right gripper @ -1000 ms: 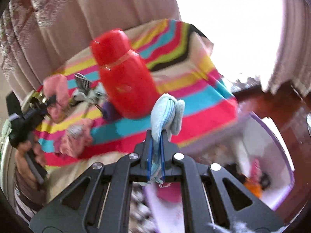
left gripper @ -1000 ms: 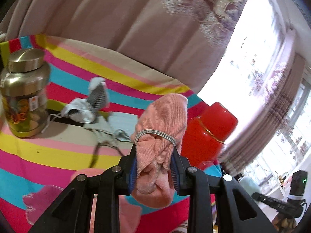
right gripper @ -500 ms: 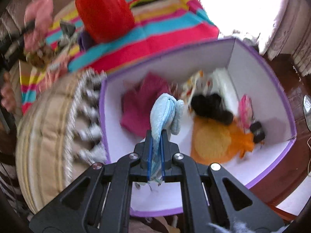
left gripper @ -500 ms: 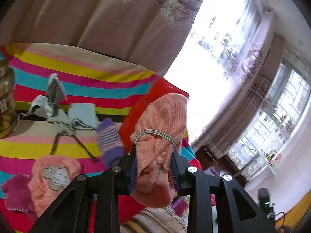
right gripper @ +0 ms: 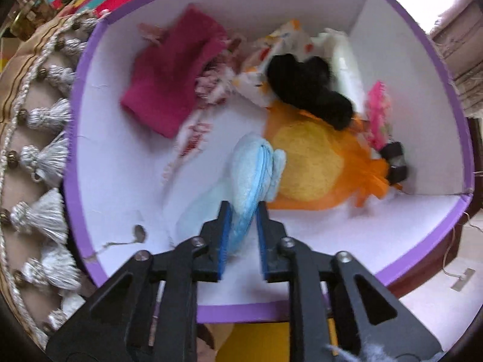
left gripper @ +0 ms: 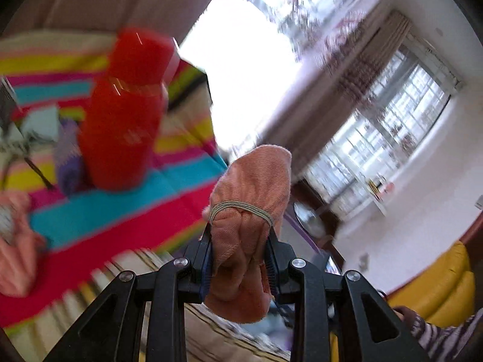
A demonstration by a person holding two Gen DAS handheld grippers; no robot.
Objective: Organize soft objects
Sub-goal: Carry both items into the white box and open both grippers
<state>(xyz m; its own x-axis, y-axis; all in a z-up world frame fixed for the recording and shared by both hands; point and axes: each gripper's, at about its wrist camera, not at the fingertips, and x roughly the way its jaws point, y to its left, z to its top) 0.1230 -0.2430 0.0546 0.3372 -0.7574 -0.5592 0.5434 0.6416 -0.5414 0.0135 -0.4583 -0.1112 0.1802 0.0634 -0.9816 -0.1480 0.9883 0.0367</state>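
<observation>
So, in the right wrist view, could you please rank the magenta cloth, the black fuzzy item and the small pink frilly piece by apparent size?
1. magenta cloth
2. black fuzzy item
3. pink frilly piece

All lie in the purple box, at roughly similar depth.

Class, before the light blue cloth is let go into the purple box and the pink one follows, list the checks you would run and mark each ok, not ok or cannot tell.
1. Right gripper over the purple box: ok.
2. Its jaws are opening, light blue cloth between them, not yet fallen: ok.
3. Bare white floor under the cloth: ok.
4. Left gripper clamped on the pink cloth: ok.
5. Elastic band around the pink cloth: ok.
6. Left gripper over the box: cannot tell.
</observation>
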